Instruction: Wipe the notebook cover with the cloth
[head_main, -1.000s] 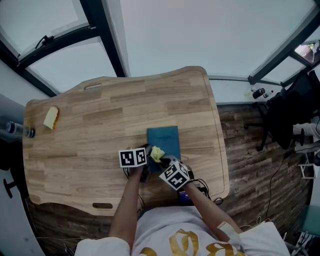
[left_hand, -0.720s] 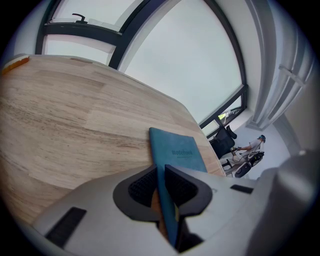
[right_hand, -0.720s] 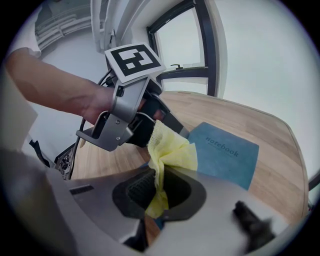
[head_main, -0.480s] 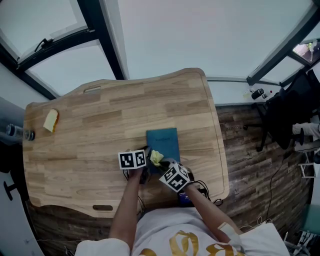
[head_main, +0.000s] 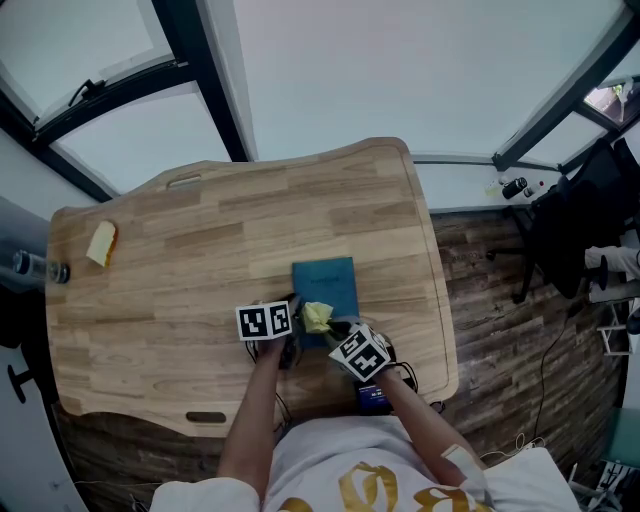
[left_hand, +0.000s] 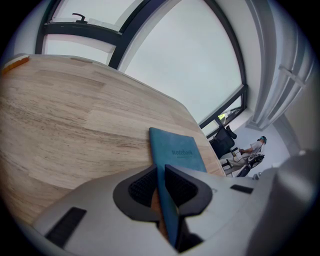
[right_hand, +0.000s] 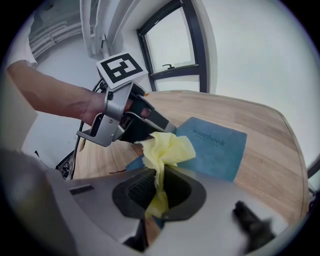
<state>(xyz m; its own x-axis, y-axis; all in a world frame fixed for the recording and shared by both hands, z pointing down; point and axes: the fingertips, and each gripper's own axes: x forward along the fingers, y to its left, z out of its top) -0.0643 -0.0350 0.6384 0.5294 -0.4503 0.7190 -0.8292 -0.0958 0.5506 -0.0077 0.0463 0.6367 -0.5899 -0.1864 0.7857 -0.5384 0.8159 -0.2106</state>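
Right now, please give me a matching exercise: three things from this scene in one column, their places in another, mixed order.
1 notebook
2 cloth
3 yellow block

A near the table's left edge
B pinched in the right hand-held gripper
C edge clamped by the left hand-held gripper

Pairs: 1-C, 2-B, 3-A

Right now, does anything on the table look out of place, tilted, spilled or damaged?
Nothing stands out. The notebook lies on the table, its near edge clamped by the left gripper; the right gripper holds the bunched yellow cloth. A small yellow piece lies apart at the table's far left.
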